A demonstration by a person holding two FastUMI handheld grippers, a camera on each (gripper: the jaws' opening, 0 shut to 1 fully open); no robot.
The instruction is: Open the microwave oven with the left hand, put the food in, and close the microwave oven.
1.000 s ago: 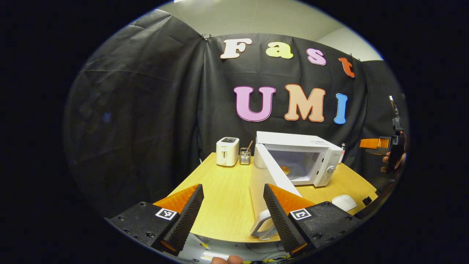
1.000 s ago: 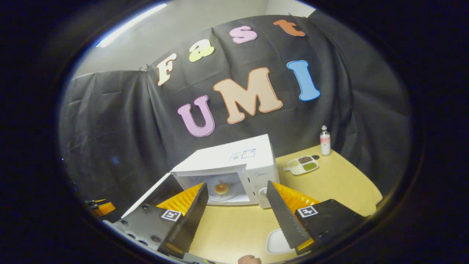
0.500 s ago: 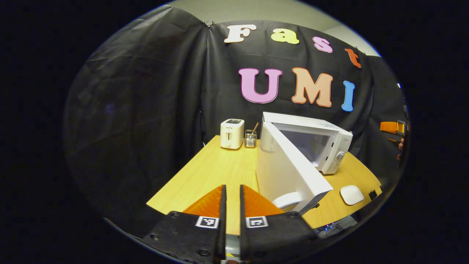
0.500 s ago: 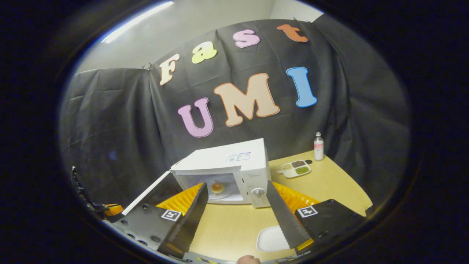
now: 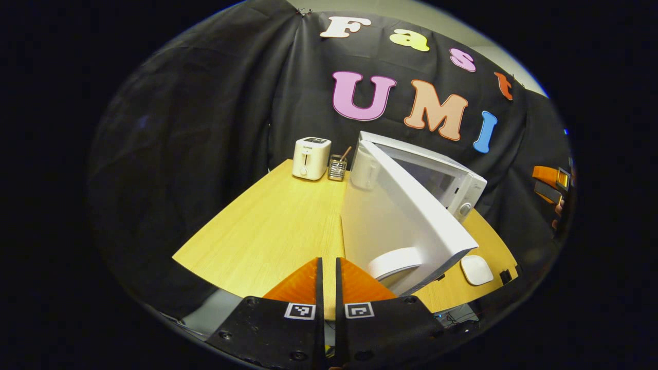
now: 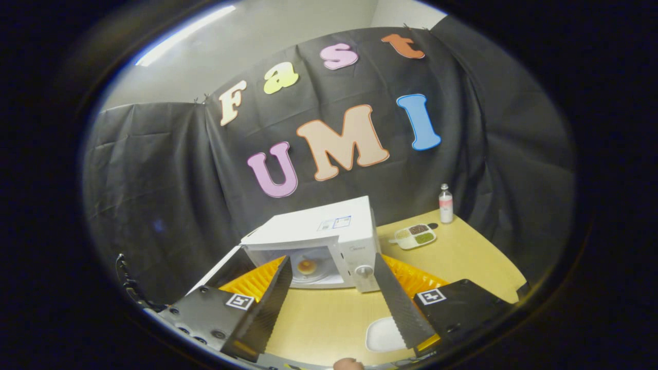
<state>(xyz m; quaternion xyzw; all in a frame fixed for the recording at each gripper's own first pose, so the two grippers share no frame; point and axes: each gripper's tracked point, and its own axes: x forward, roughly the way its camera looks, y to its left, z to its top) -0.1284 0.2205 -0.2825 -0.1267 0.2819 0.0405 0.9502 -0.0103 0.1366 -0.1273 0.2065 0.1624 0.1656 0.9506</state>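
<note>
At centre frame, the door [image 5: 396, 226] has swung partway shut; food [image 6: 307, 265] sits inside the microwave [image 6: 329, 241]. Left tongs [image 5: 326, 280] have closed, empty; right tongs [image 6: 334, 288] stand apart. Closing remains.

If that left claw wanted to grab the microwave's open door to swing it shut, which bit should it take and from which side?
Probably the curved white handle near the free edge of the microwave door. It stands out from the door's outer face, leaving a gap for a finger. The left gripper, now shut, would need to open and come from the outer side facing it. Simply pushing that face may serve too.
</note>
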